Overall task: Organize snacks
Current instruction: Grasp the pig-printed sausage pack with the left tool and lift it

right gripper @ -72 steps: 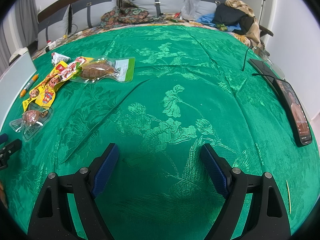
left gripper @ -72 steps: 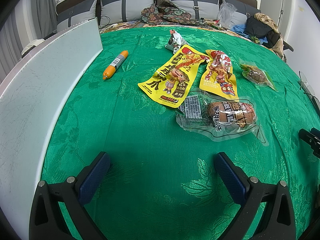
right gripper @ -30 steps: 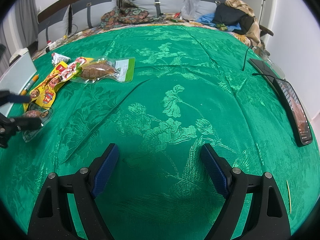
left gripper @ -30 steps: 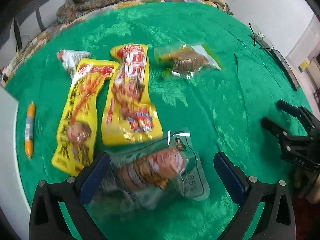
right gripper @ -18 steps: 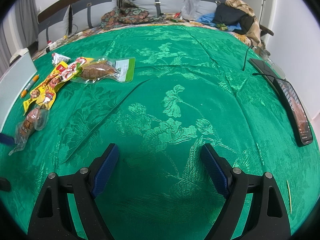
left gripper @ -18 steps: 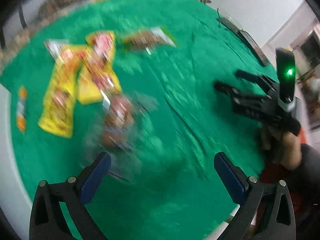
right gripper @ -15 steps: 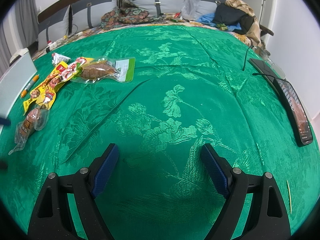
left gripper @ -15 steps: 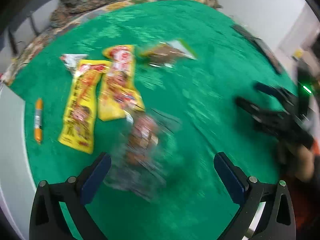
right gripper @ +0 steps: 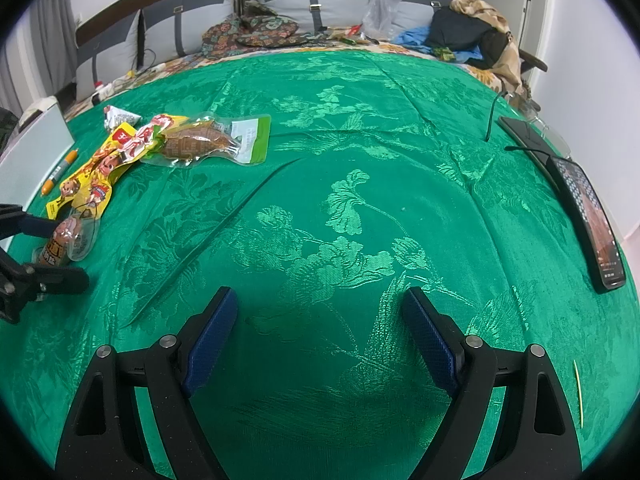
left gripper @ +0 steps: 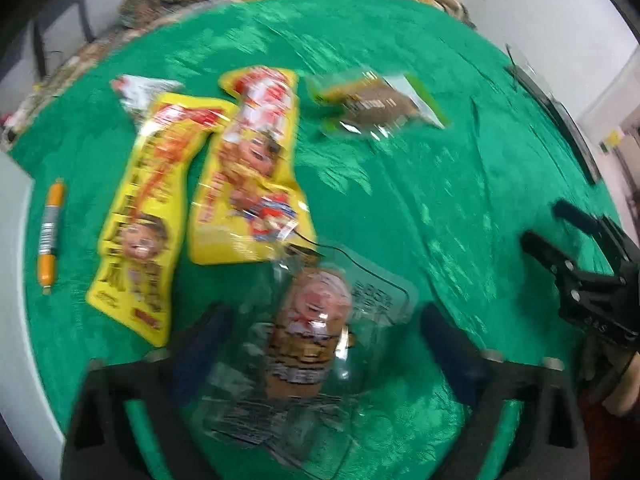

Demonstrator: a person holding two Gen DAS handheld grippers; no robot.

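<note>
A clear pouch (left gripper: 312, 340) with a brown snack inside lies on the green cloth (left gripper: 400, 200), right between the fingers of my left gripper (left gripper: 320, 320). Its jaws are closing, and the blurred pads do not visibly press on the pouch. The right wrist view shows the same left gripper (right gripper: 48, 252) straddling the pouch (right gripper: 64, 240) at the far left. Beyond it lie two yellow packets (left gripper: 140, 232) (left gripper: 252, 168), a green-edged pouch (left gripper: 376, 104), a small silver packet (left gripper: 140, 88) and an orange stick (left gripper: 50, 232). My right gripper (right gripper: 320, 320) stands open over bare cloth.
A white board (left gripper: 12, 280) stands along the left edge. A phone (right gripper: 588, 216) and a cable lie at the right edge, a thin stick (right gripper: 578, 392) near the front right. Pillows and clothes (right gripper: 460, 36) are heaped at the back.
My left gripper swung away and came back over the clear pouch, which now lies between its fingers. The fingers stand closer together than before. The right gripper has not moved.
</note>
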